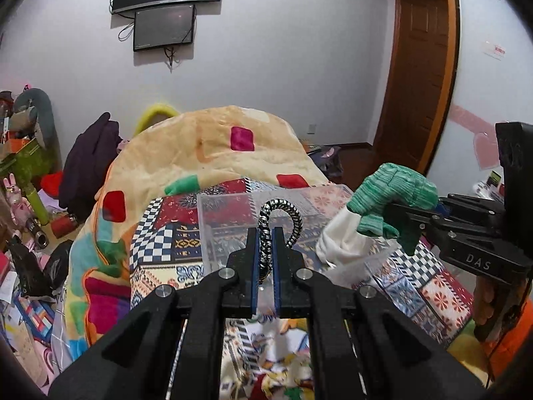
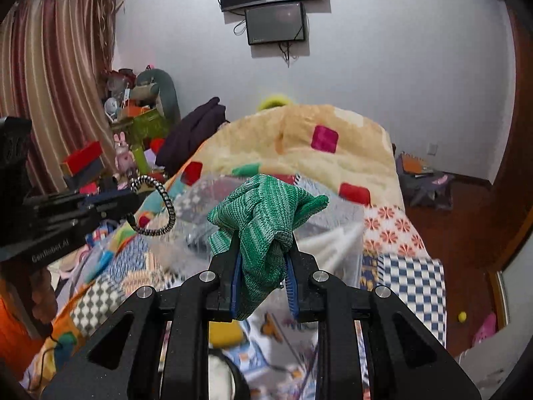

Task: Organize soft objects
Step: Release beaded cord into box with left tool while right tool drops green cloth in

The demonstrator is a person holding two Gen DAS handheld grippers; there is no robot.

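Note:
My left gripper point(image 1: 265, 233) is shut on a black-and-white braided cord point(image 1: 283, 215) that loops up and over to the right; the cord also shows in the right wrist view point(image 2: 160, 206). My right gripper point(image 2: 263, 250) is shut on a green knitted cloth point(image 2: 263, 213), bunched above the fingers. In the left wrist view the green cloth point(image 1: 393, 190) hangs with a white cloth part point(image 1: 343, 243) below it. Both are held above a clear plastic box point(image 1: 226, 220) on the patchwork bedspread; the box point(image 2: 333, 233) appears blurred behind the cloth.
A rolled cream blanket point(image 1: 213, 146) with coloured squares lies behind the box. A dark garment point(image 1: 90, 160) and cluttered toys and boxes point(image 1: 26, 153) are at the left. A wooden door point(image 1: 419, 66) stands at the right. Screens hang on the wall point(image 1: 163, 3).

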